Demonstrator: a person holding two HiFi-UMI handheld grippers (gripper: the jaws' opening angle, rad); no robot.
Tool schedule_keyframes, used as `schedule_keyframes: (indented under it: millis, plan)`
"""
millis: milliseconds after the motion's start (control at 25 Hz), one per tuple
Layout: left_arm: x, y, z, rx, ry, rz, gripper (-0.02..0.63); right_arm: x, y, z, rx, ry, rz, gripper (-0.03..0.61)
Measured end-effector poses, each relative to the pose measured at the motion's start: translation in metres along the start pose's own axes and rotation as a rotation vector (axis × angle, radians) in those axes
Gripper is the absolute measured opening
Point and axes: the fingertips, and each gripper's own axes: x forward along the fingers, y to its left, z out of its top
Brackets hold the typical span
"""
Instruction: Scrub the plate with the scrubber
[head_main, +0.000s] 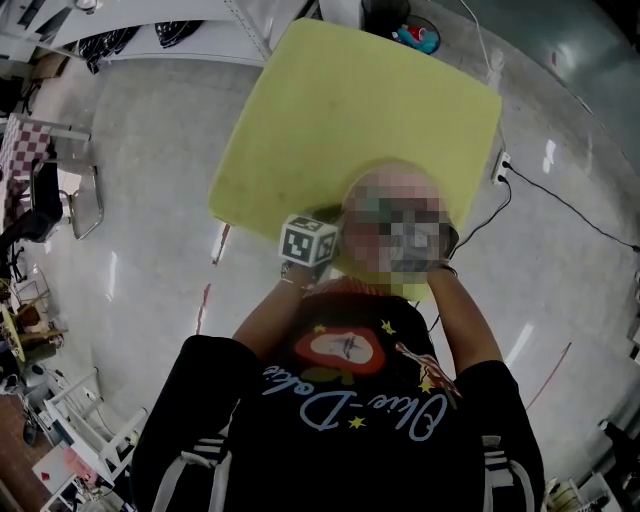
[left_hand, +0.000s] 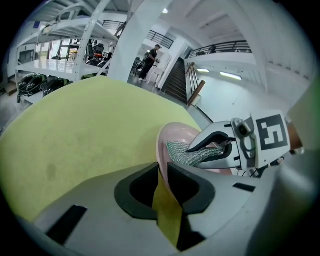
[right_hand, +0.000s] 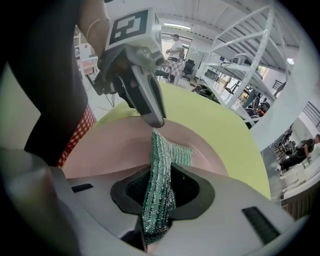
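Left gripper view: my left gripper (left_hand: 162, 169) pinches the rim of the pink plate (left_hand: 174, 134) at the yellow table's (left_hand: 75, 135) near edge. My right gripper (right_hand: 160, 176) clamps the green scrubber (right_hand: 161, 150), whose tip rests on the plate. Scrubbing looks barely begun, with the whole face left.

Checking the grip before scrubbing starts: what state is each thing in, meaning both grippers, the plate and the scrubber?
left gripper: shut on the plate's rim.
right gripper: shut on the scrubber.
plate: pink, held by its rim over the yellow table.
scrubber: green mesh, clamped, free end against the plate's inner face.
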Motion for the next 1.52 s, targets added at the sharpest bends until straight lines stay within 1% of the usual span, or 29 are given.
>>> schedule_keyframes:
  millis: [160,360,720,840,1040,1200,1280,1360,1520]
  plan:
    - [0.0,0.0,0.0,-0.004,0.0,0.005,0.052,-0.002,0.01,0.004,0.005,-0.005,0.027,0.067]
    - [-0.002,0.0,-0.001,-0.024,-0.008,0.016,0.049,-0.005,0.033,0.011,0.03,-0.015,0.066,0.067]
    - [-0.003,-0.002,-0.003,0.002,-0.011,0.039,0.048,-0.014,0.068,0.015,0.095,-0.029,0.168,0.067]
    - [0.0,-0.002,-0.002,0.003,-0.013,0.045,0.048,-0.015,0.073,0.015,0.13,-0.036,0.199,0.067]
    - [0.001,-0.002,-0.001,0.001,-0.012,0.05,0.046,-0.018,0.074,0.017,0.236,-0.059,0.239,0.067]
    - [0.0,-0.003,0.0,-0.012,-0.019,0.062,0.043,-0.024,0.076,0.02,0.261,-0.079,0.29,0.068]
    - [0.0,-0.003,-0.001,-0.021,-0.022,0.069,0.041,-0.027,0.074,0.021,0.247,-0.097,0.279,0.069]
    - [0.002,-0.006,-0.002,-0.023,-0.019,0.071,0.041,-0.034,0.066,0.02,0.229,-0.128,0.24,0.069]
    - [0.004,-0.008,-0.001,-0.023,-0.012,0.08,0.04,-0.046,0.029,0.015,0.223,-0.178,0.107,0.064]
